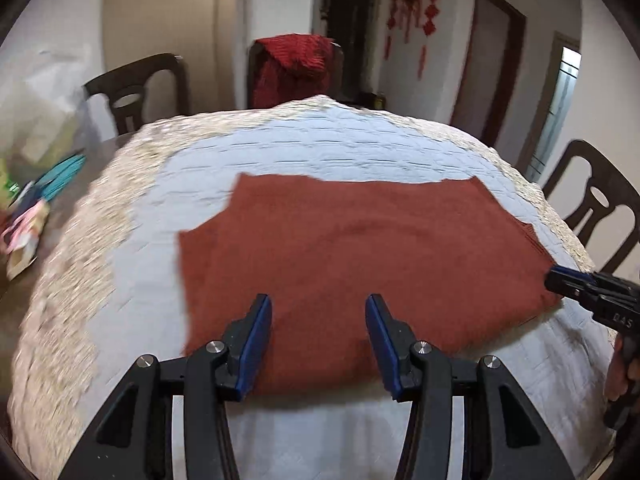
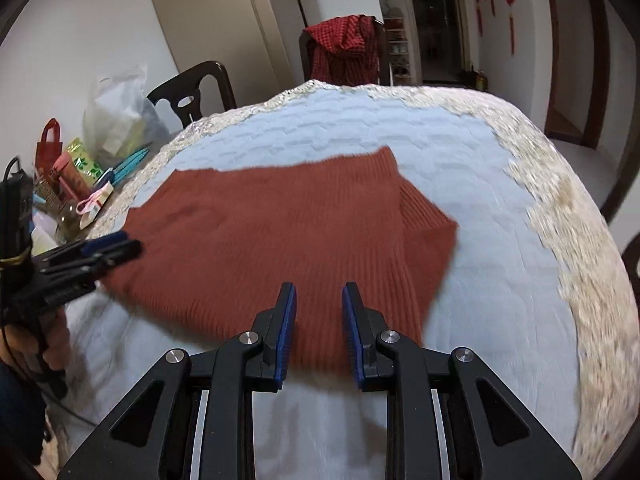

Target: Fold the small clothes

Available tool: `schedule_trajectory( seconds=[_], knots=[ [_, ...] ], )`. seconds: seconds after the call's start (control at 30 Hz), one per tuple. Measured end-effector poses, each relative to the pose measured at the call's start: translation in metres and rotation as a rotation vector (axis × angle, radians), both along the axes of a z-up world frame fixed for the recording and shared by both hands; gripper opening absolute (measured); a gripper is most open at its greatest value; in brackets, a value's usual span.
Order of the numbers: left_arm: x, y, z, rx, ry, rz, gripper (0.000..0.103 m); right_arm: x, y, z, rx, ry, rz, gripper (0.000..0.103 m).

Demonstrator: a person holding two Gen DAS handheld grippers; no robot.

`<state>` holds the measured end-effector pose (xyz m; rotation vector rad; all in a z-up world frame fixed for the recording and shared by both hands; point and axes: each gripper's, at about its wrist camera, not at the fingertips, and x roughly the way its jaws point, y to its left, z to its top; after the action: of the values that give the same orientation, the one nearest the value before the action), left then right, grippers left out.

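Observation:
A rust-red knitted garment point(image 1: 352, 256) lies flat on the light blue quilted table cover point(image 1: 320, 148); it also shows in the right wrist view point(image 2: 260, 240). My left gripper point(image 1: 319, 308) is open and empty, just above the garment's near edge. In the right wrist view it point(image 2: 120, 244) reaches in from the left at the garment's left edge. My right gripper point(image 2: 319, 296) is open and empty over the garment's near edge, beside a folded-in ribbed part point(image 2: 424, 240). In the left wrist view it point(image 1: 560, 280) sits at the garment's right edge.
Dark wooden chairs point(image 1: 136, 92) stand around the table; the far one holds a red checked cloth point(image 1: 296, 68). Bags, a white plastic bag point(image 2: 120, 116) and small colourful items point(image 2: 76, 172) crowd the table's left side. The cover has a beige lace border point(image 2: 580, 216).

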<state>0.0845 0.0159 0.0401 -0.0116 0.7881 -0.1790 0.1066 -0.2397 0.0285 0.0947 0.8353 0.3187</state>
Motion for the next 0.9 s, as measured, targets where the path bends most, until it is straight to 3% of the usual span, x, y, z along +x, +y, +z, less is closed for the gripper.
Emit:
schedule_trajectory(
  seconds=[0.2,0.33,0.47,0.57,0.77,0.9],
  knots=[
    [-0.014,-0.038,-0.003,-0.056,-0.008,-0.096,0.051,-0.009,0.042,-0.002,-0.012,-0.027,0.102,0.023],
    [-0.002,-0.061,-0.028,0.01,0.052,-0.118,0.051,-0.002,0.047,-0.015,-0.068,-0.004,0.086,0.023],
    [0.002,-0.046,-0.025,-0.065,0.06,-0.113,0.05,-0.004,0.014,-0.016,-0.022,0.009,0.038,0.02],
    [-0.006,-0.033,-0.017,-0.069,0.015,-0.101,0.05,-0.006,-0.01,-0.013,0.053,0.025,0.006,0.019],
    [-0.003,0.021,-0.019,-0.081,0.017,0.07,0.05,-0.01,-0.027,-0.009,0.098,0.01,-0.034,0.019],
    [-0.002,0.036,-0.03,-0.145,0.052,0.092,0.049,-0.004,-0.039,-0.019,0.136,0.054,-0.085,0.017]
  ],
)
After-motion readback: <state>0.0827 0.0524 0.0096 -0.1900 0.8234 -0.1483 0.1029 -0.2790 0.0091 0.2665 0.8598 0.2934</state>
